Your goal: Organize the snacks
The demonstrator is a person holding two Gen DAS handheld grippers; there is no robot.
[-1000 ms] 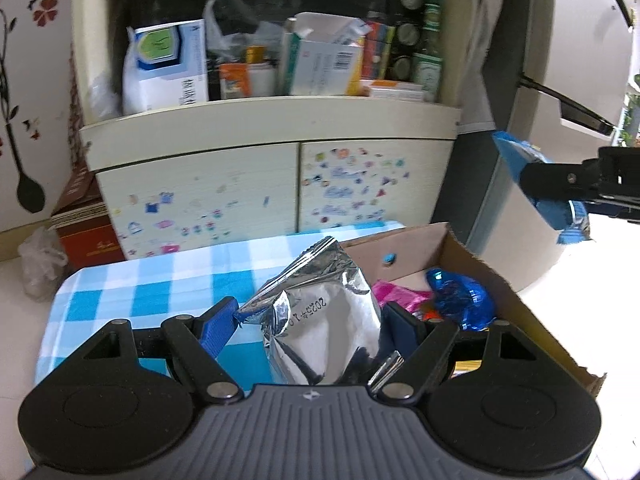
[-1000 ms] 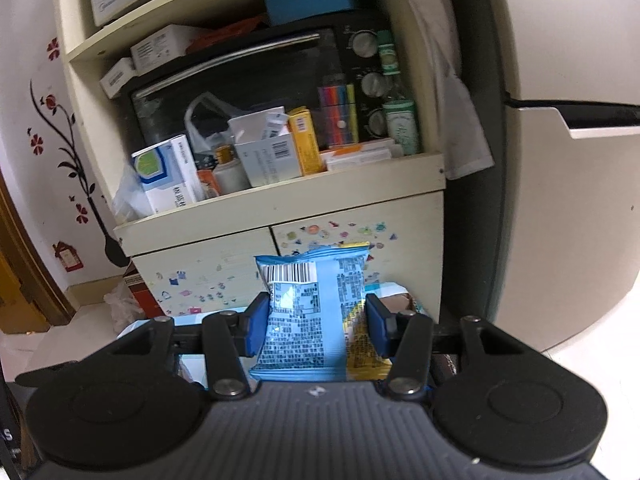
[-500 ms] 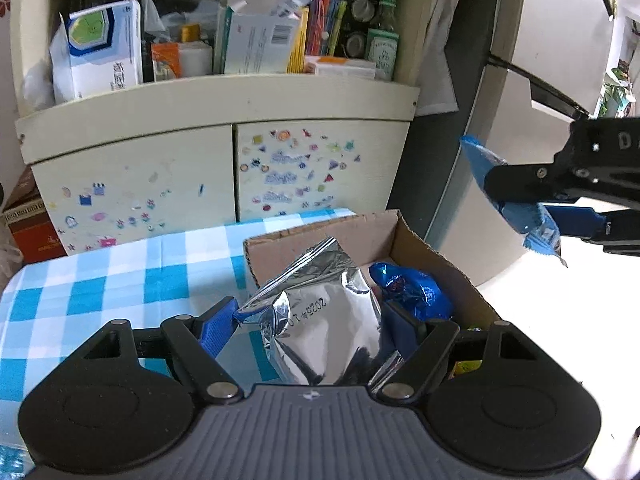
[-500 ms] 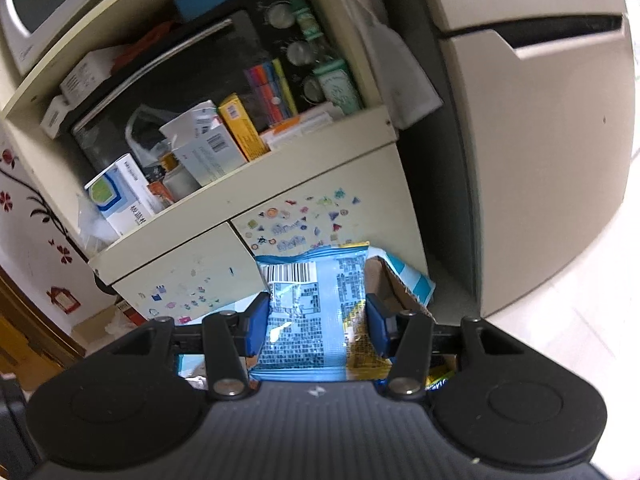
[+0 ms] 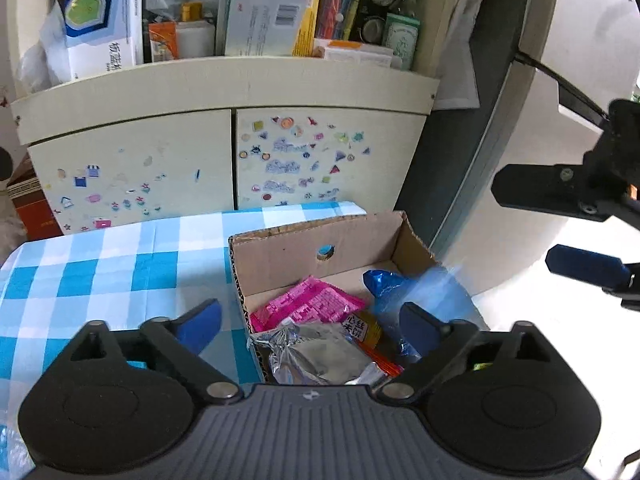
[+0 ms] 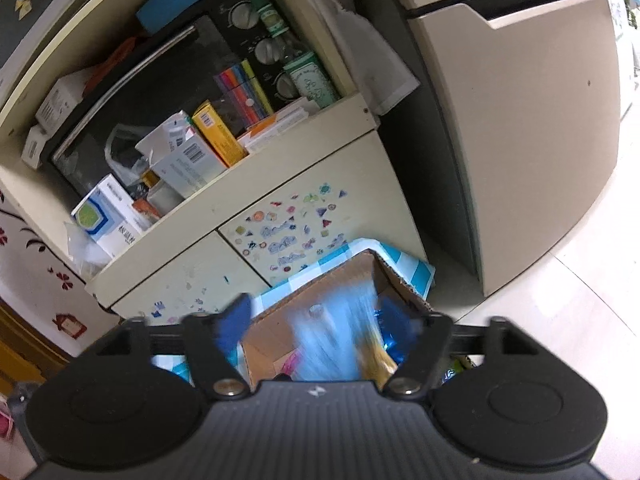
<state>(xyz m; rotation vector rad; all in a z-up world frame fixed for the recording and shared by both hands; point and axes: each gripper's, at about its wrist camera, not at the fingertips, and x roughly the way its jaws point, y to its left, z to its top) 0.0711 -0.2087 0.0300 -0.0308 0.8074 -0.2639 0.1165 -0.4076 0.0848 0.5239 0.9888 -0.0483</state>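
A cardboard box [image 5: 360, 236] stands on the blue checked tablecloth [image 5: 100, 264]. In it lie a silver foil bag [image 5: 320, 356], a pink packet [image 5: 308, 304], an orange packet [image 5: 366, 330] and a dark blue packet [image 5: 380, 280]. A light blue bag [image 5: 436, 292] is blurred at the box's right side; it also shows blurred in the right wrist view [image 6: 340, 336], falling between my open right gripper [image 6: 316, 320] toward the box [image 6: 340, 280]. My left gripper [image 5: 312, 320] is open above the box's near end. The right gripper [image 5: 576, 232] shows at the right of the left wrist view.
A cream cabinet [image 5: 224, 152] with stickers stands behind the table, its shelf crowded with boxes [image 5: 104, 28] and a bottle [image 5: 404, 24]. A fridge [image 6: 520, 128] stands to the right. A brown carton [image 5: 28, 208] sits on the floor at left.
Both grippers have opened. The silver foil bag dropped from the left gripper into the box. The light blue bag left the right gripper and is falling into the box.
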